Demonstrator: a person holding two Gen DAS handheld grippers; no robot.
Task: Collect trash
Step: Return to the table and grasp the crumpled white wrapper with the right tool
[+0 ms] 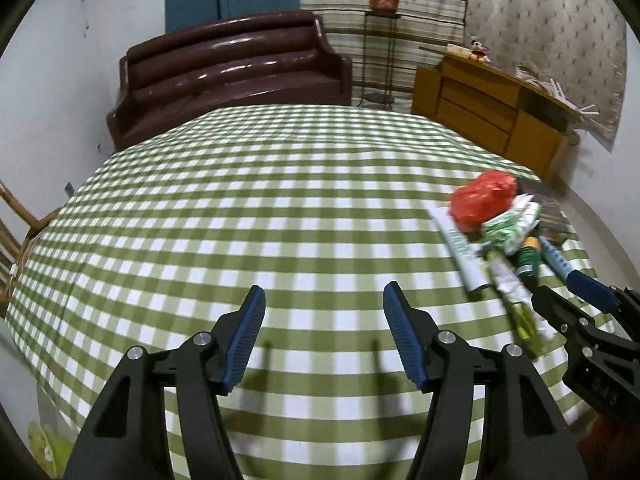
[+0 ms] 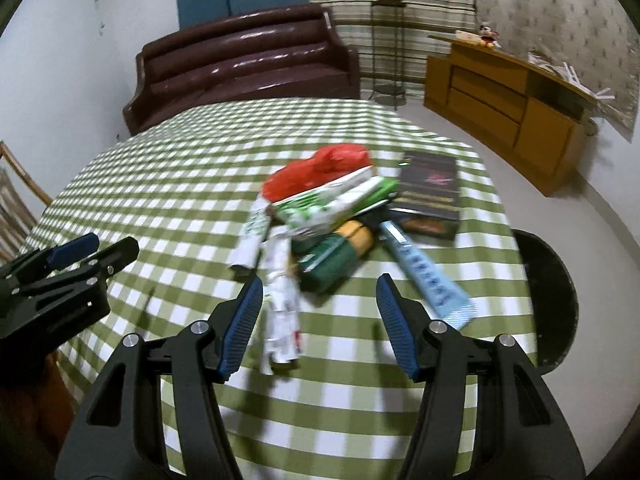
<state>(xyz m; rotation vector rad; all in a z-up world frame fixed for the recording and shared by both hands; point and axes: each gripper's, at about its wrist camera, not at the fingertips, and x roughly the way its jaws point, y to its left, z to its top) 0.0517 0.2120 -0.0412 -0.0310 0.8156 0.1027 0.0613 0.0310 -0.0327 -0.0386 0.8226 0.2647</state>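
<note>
the left hand-held gripper (image 1: 324, 336) is held wide apart and empty over the checked worktop (image 1: 240, 216). a trash pile (image 1: 496, 232), topped by a red bag (image 1: 482, 198), is seen ahead to its right, where the right hand-held gripper (image 1: 560, 286) is reaching in.

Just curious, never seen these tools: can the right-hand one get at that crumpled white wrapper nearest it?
Probably yes. The right gripper is open, and the white wrapper lies on the table just ahead between its fingers, with nothing covering its near end.
</note>
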